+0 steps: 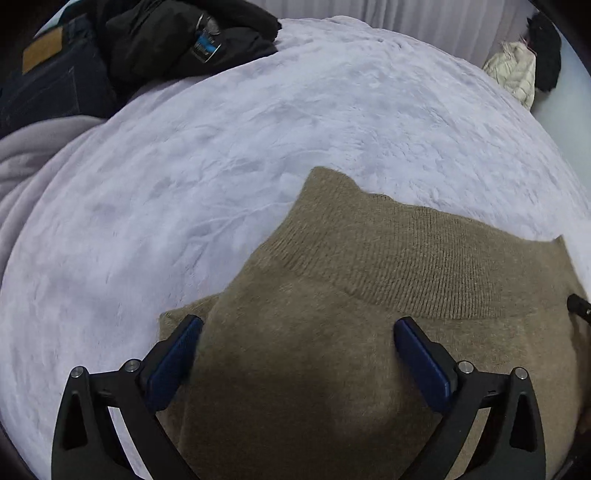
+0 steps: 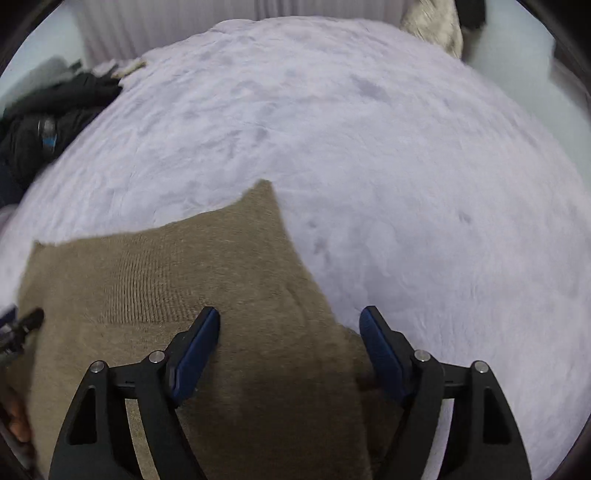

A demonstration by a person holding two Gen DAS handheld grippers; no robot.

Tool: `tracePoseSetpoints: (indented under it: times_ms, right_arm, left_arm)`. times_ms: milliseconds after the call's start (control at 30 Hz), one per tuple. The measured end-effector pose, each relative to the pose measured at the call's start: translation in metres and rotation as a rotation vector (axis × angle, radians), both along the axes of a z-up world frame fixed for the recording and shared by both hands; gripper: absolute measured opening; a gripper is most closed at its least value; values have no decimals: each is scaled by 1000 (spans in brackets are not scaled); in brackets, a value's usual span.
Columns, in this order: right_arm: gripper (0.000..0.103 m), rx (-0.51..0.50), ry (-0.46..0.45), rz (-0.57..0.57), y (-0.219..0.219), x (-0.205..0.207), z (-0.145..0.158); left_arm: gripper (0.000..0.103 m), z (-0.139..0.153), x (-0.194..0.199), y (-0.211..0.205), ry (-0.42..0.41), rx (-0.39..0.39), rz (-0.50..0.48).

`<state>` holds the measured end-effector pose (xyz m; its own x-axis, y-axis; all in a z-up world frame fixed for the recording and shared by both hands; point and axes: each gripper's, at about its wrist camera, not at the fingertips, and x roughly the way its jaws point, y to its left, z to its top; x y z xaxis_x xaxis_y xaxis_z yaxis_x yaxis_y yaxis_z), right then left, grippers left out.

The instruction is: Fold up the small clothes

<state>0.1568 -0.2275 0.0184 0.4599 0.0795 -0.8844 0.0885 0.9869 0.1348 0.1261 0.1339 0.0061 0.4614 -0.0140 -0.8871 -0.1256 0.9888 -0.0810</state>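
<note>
Item: pale lilac plush blanket (image 1: 258, 122), serving as the work surface and filling most of both wrist views. Far left corner of the blanket: dark jeans (image 1: 48, 88) with a tan patch, then a heap of black clothing (image 1: 177, 40) lying just beside them. Left gripper (image 1: 297, 334): jaws spread wide, blue pads (image 1: 177, 362) clear of the fabric, nothing pinched; it points steeply down over the left part of the garment. Task item: brown knit sweater (image 1: 369, 295), lying on the near half of the blanket, its ribbed band (image 1: 424, 269) turned toward the far edge with two corners poking up onto the lilac plush. The sweater's soft plain knit lies between and beneath the left jaws, and its left edge runs under the left pad. Right gripper (image 2: 290, 326): jaws parted, empty, angled down over the sweater's right edge; that edge passes between the two pads, so the left pad (image 2: 195, 354) hangs over brown knit and the right pad over bare blanket. Far right corner of the blanket: a cream quilted garment (image 1: 513, 70) with a black furry piece (image 1: 546, 55) next to it. Behind the far edge: a pale pleated curtain (image 1: 424, 18).
</note>
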Motion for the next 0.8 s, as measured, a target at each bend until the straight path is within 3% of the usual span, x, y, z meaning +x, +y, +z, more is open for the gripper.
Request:
tracePoseSetpoints:
  times_ms: [33,133,267,367,467,500,633,800]
  right_arm:
    - [79,31,-7,-22,-10,-5,3]
    - [80,-29,-110,-47,-18,-41,34]
    - [81,-29,-238,55,17,-100,66]
    - [81,-103,-210,206,72,-119,54]
    - [81,-236,-145,280,105,-133,20]
    - [81,-267,-105,285,106,-136,8]
    - [82,-223,-180,255,84,-171,1]
    - [86,-221,-170,261,78,-198,3]
  left_arm:
    - [103,9,-11,6,-22,-25,6]
    - [103,36,-56,9,-131,-24,56]
    - [103,43,-91,-37,-149,-49,-45]
    - [103,34,-110,-94,-161,109,-169]
    - [103,9,-122,-118,-108,204,-180]
    - [103,5,-126,-114,-116,184,-167]
    - [103,5,-145,-100,-116,104,-111]
    - [103,7,-157,-98,-100,115,-123]
